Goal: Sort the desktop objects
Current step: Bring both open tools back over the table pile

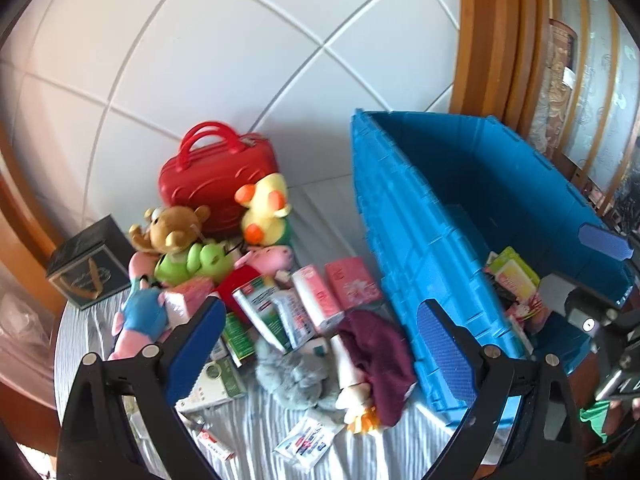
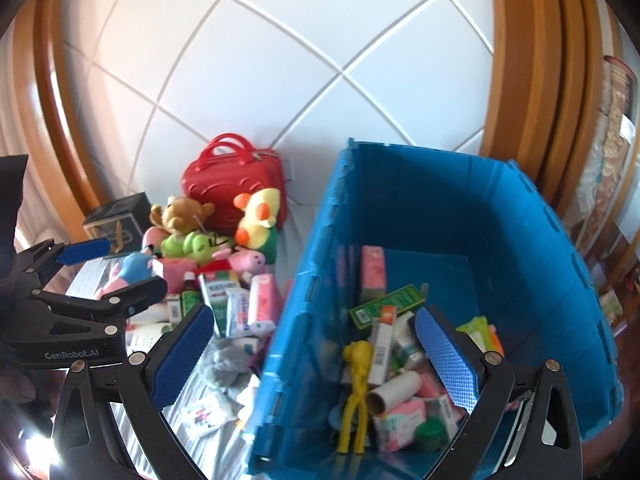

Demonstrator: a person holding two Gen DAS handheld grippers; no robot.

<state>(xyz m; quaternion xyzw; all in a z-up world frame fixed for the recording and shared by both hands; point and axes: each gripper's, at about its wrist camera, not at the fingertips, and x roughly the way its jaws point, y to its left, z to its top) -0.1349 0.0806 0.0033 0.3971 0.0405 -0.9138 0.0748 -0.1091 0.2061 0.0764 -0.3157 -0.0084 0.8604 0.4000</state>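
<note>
Clutter lies ahead of and below my left gripper (image 1: 320,328), jaws spread wide and holding nothing; from the left I read the soft toys (image 1: 188,248) stacked against the red case (image 1: 216,184), then the medicine cartons (image 1: 276,312) fanned with their long axes running away from me and tilted left, then the maroon cloth (image 1: 380,352) nearest the gap between the fingers; further right stands the blue crate (image 1: 420,240), its long wall touching the pile's edge. My right gripper (image 2: 316,352) hangs over that crate's near wall, jaws equally wide and empty, above goods already dropped inside. I judge the left arm nearer the unsorted heap; a carton wants the jaws turned across its short side.
</note>
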